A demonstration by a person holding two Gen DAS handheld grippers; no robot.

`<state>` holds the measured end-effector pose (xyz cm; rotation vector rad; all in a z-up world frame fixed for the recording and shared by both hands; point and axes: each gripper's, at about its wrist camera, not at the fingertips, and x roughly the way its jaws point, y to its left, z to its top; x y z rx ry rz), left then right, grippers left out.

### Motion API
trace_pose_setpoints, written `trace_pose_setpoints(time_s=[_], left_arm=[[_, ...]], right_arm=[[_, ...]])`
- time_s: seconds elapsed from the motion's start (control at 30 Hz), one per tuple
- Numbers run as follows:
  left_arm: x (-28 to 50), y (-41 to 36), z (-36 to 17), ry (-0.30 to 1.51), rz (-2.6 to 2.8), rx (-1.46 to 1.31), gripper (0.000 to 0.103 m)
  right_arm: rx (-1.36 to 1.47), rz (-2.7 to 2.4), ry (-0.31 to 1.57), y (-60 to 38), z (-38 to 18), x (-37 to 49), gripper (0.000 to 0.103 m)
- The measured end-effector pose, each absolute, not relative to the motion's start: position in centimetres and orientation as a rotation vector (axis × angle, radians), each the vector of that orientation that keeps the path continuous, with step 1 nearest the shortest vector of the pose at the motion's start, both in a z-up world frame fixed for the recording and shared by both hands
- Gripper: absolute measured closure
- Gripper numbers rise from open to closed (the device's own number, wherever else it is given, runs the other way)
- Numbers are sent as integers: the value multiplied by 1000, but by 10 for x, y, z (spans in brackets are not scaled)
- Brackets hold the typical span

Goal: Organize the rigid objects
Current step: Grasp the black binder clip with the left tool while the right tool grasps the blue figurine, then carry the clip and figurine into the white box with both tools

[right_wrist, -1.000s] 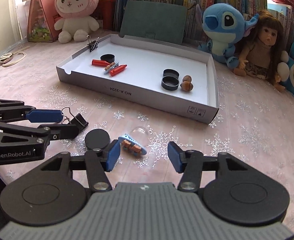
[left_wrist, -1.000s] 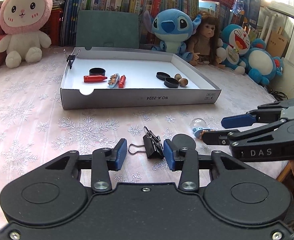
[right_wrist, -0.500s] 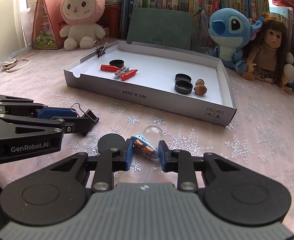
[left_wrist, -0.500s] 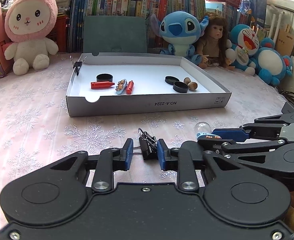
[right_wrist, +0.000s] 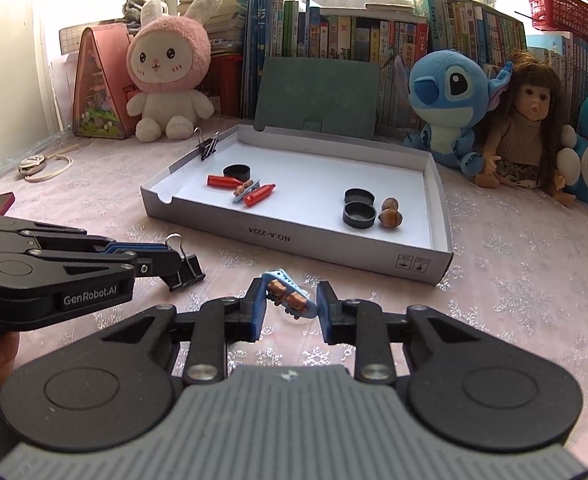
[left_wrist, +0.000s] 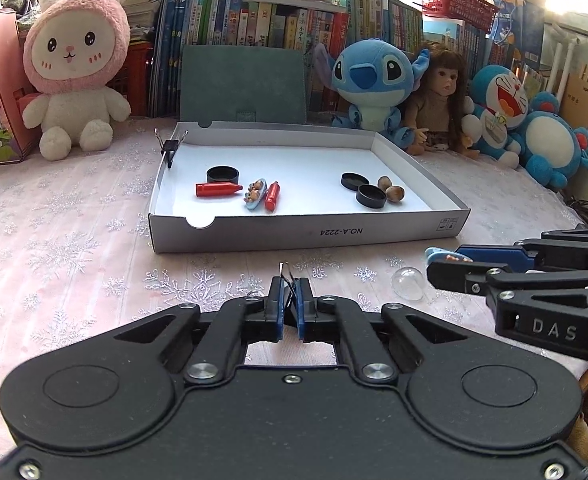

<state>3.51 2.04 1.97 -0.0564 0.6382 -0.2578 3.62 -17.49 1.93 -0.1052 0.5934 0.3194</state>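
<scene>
**Both grippers clamp down: clip and bear charm now in hand**

A second ago both grippers stood wide around their targets; now each has closed. The left gripper (left_wrist: 290, 300) is clenched tight on the black metal binder clip (right_wrist: 185, 270), whose wire handle pokes up between the blue pads. The right gripper (right_wrist: 290, 306) grasps the small blue plastic charm with brown bears (right_wrist: 290, 295), held slantwise between its pads. In the right wrist view the charm looks raised slightly off the pink snowflake tablecloth on the table (left_wrist: 74, 248), though that is hard to be sure of.

A clear little dome (left_wrist: 408, 283) lies loose on the cloth just beside the right gripper (it seems to belong with the charm, though I cannot tell).

The white cardboard tray (left_wrist: 306, 236) sits beyond, well apart from both grippers. It already holds black round caps, red crayon-like pieces, a matching blue charm and two hazelnuts, with another binder clip (left_wrist: 170, 148) on its far-left rim.

With both grasps made, the picking step looks done; carrying each item into the tray beside its like is probably next.
</scene>
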Motion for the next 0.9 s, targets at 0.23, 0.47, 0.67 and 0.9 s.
trace_pose_setpoints(time_s=[0.23,0.47,0.67,0.9], left_arm=[[30,25,19,635,-243,-79,89],[25,18,6,651,-243,-31,65],[42,13,4,672,-207,-110,59],[60,2,1,679,-166,-145,72]], right_arm=[[-86,283,552,-183,30,41,71],[-93,269,579,-187,21,35,71],[-89,259,576,-190,23,33,70],[-74,257,567,-191,25,34,70]])
